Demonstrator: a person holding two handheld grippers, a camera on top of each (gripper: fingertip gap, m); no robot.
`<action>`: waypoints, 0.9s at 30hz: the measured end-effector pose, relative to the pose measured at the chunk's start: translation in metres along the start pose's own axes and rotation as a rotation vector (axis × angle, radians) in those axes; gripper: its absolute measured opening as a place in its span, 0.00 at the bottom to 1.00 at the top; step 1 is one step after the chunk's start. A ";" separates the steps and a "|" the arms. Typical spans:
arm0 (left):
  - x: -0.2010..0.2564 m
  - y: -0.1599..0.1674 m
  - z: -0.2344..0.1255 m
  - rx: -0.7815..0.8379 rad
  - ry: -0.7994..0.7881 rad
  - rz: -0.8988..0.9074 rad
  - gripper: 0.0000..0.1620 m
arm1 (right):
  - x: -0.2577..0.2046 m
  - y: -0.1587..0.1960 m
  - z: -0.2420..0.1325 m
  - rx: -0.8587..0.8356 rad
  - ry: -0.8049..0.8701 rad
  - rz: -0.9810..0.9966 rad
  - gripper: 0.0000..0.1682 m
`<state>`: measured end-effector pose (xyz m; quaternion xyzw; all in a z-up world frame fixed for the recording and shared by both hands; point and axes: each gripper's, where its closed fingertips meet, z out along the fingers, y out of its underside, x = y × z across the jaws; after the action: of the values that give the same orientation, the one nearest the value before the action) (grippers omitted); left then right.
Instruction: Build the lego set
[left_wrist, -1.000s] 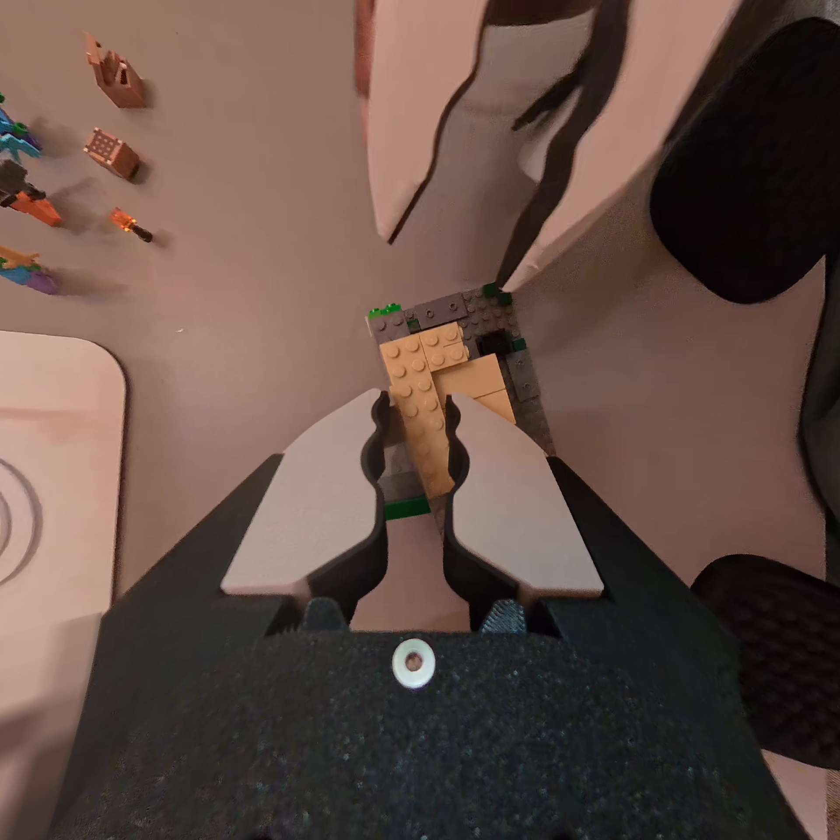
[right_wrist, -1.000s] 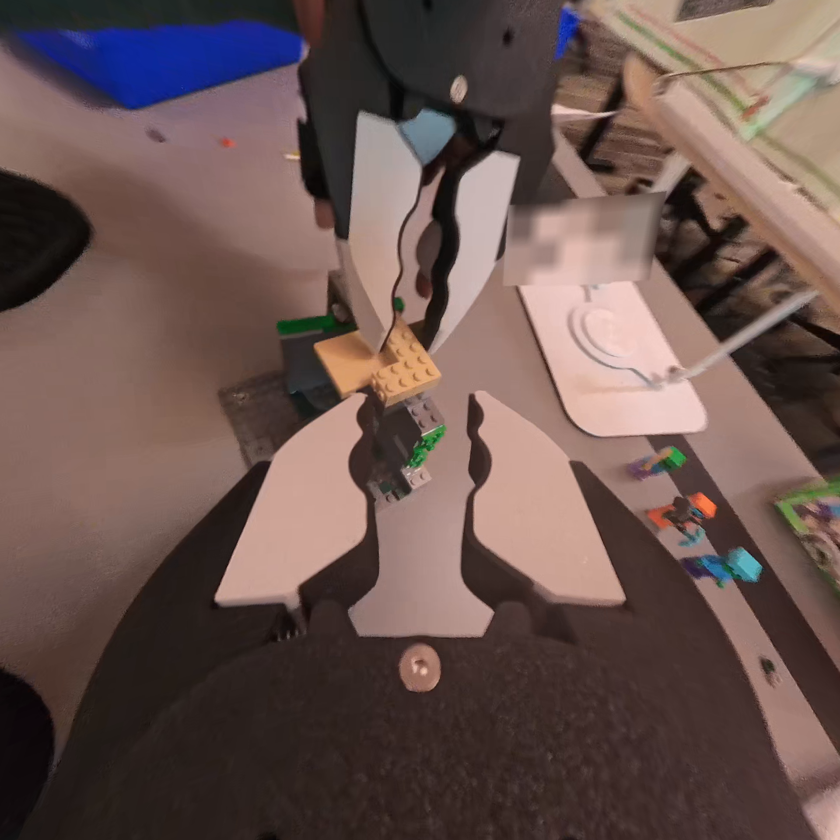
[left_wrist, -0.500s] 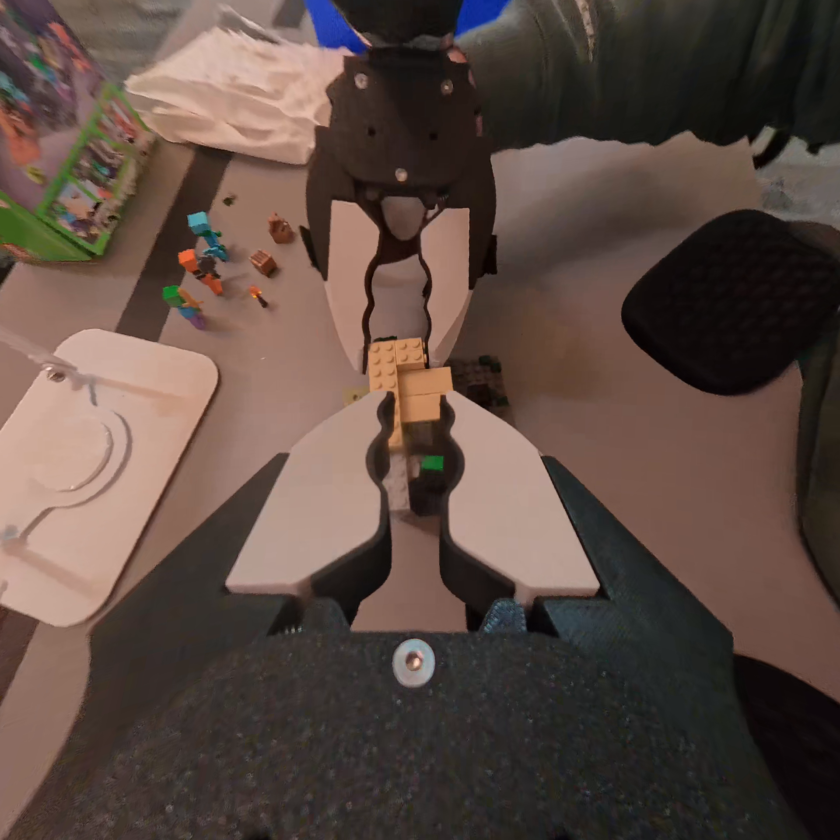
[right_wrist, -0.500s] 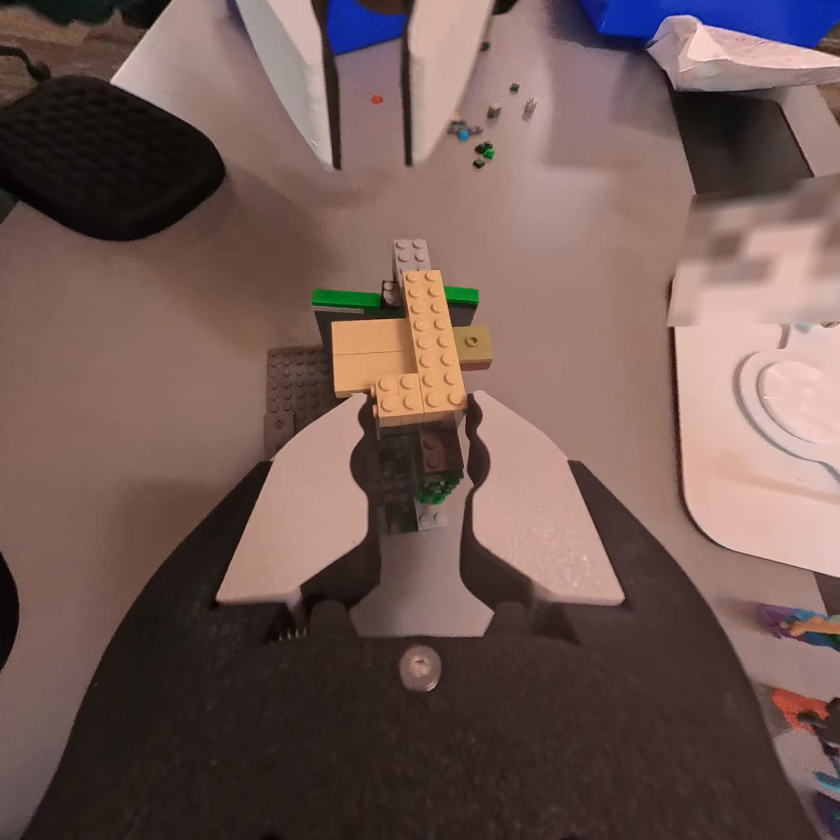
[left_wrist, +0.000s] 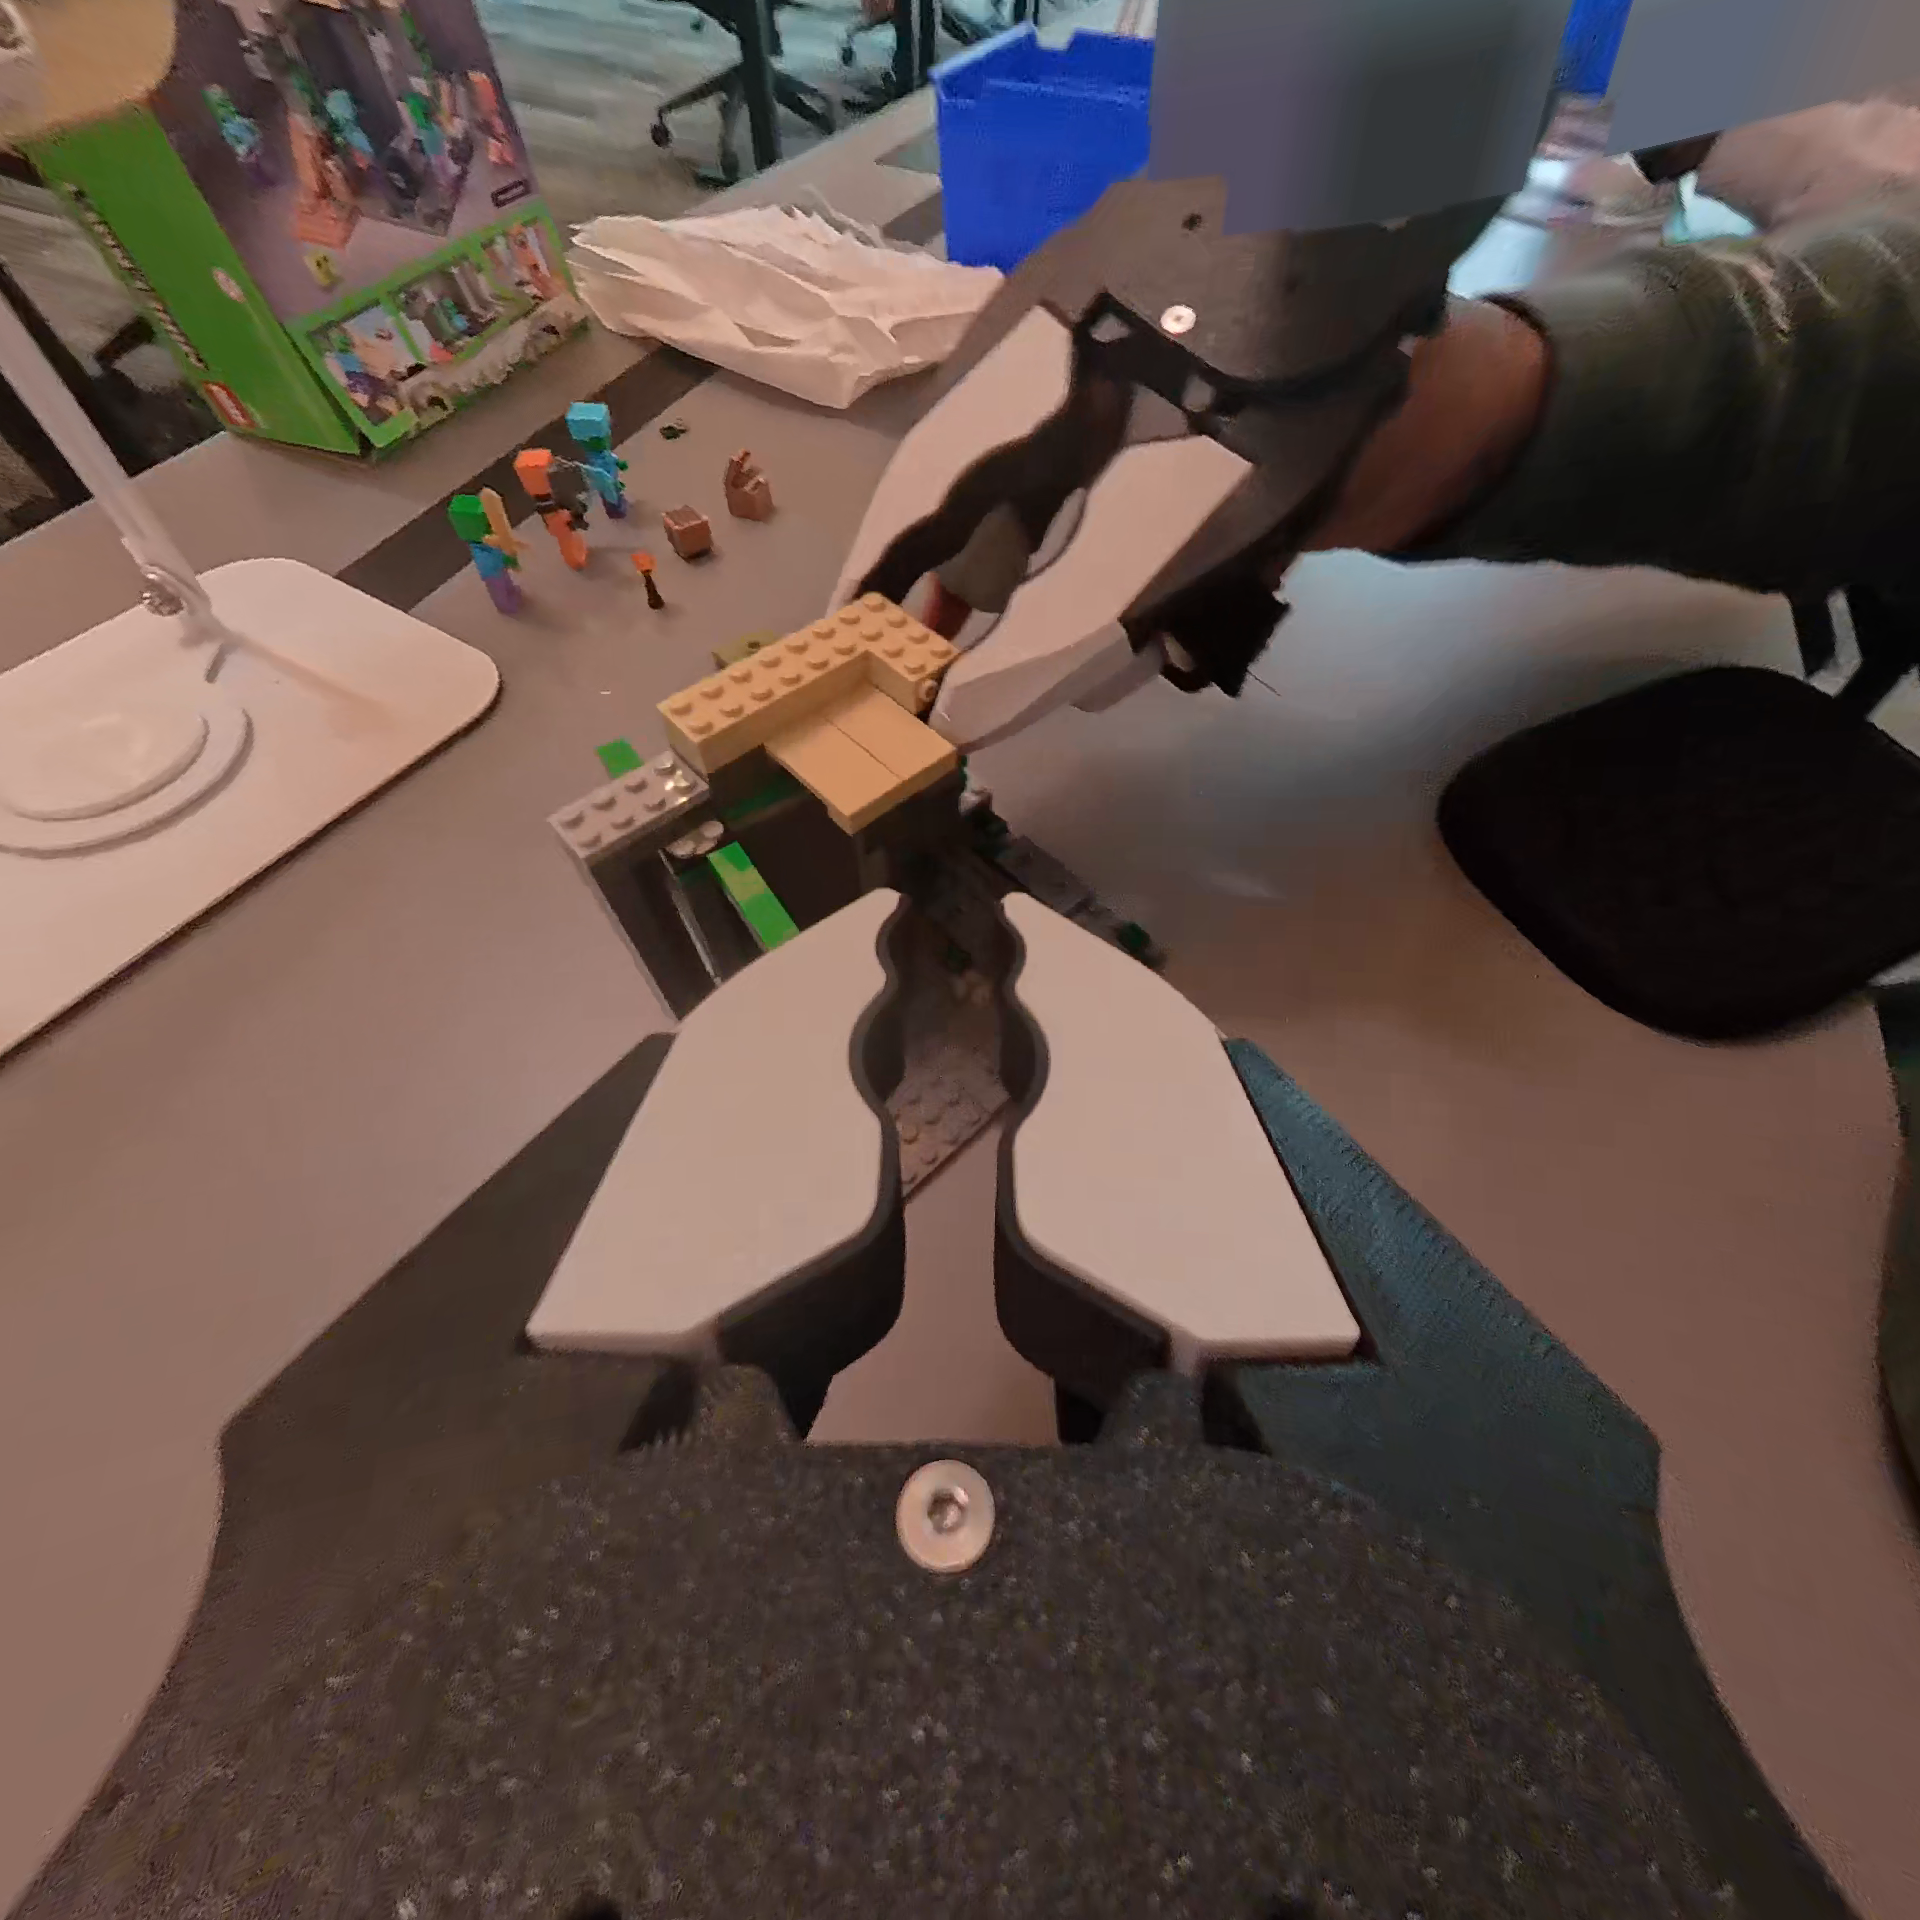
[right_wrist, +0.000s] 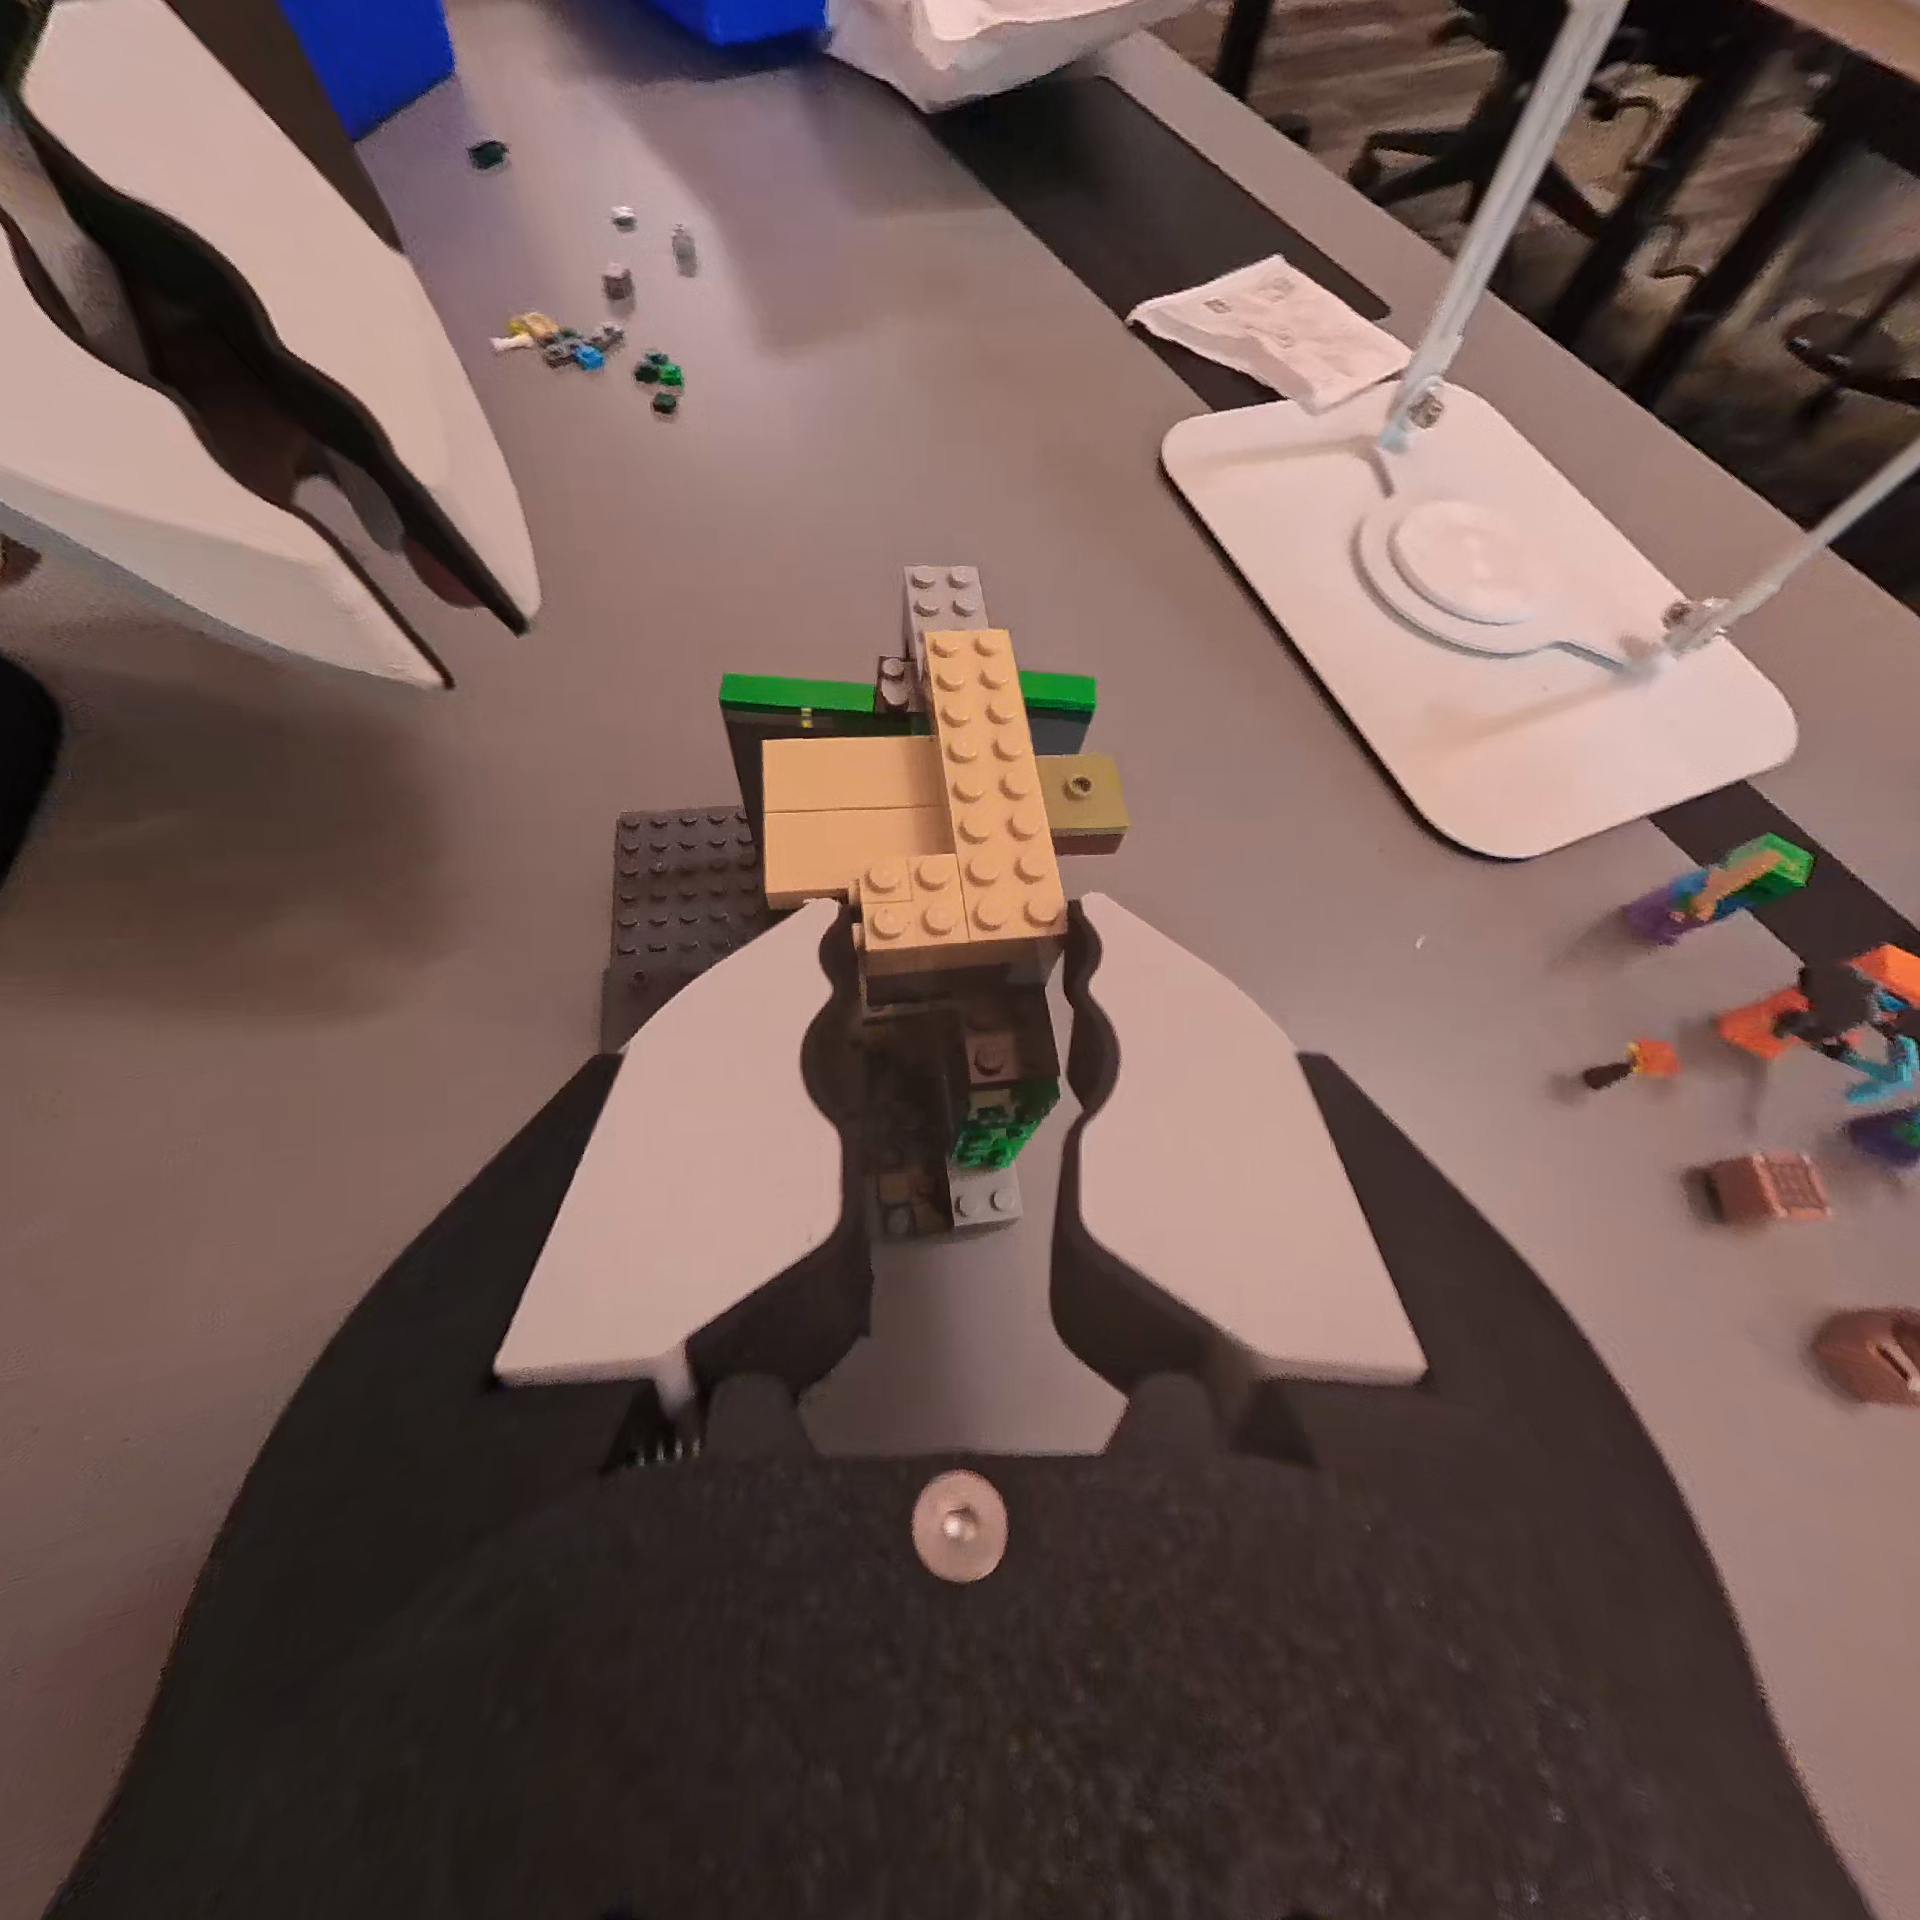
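Right wrist view shows my right hand-held gripper (right_wrist: 951, 914) narrowly bracketing the half-built lego model (right_wrist: 914, 831), with loose pieces (right_wrist: 592, 343) beyond it unplaced.

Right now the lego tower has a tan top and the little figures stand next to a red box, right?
Not quite. The tower does have a tan top, and the figures do stand near a box, but that box is green, not red. The left wrist view shows it at the back of the table.
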<state>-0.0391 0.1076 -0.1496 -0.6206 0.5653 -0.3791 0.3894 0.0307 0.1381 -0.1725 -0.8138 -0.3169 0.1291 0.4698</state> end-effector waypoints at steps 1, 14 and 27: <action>-0.003 0.000 0.002 0.019 -0.021 -0.006 0.08 | -0.003 -0.001 -0.001 0.003 0.006 0.005 0.23; -0.022 0.013 0.001 0.150 -0.164 0.011 0.06 | -0.003 -0.014 -0.007 0.057 0.043 0.047 0.20; -0.022 0.020 0.002 0.152 -0.183 0.063 0.05 | -0.005 -0.015 -0.007 0.111 0.256 0.178 0.20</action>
<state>-0.0473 0.1284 -0.1695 -0.6030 0.5164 -0.3503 0.4969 0.0241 0.1353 -0.1565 -0.8214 -0.1734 0.0826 0.5371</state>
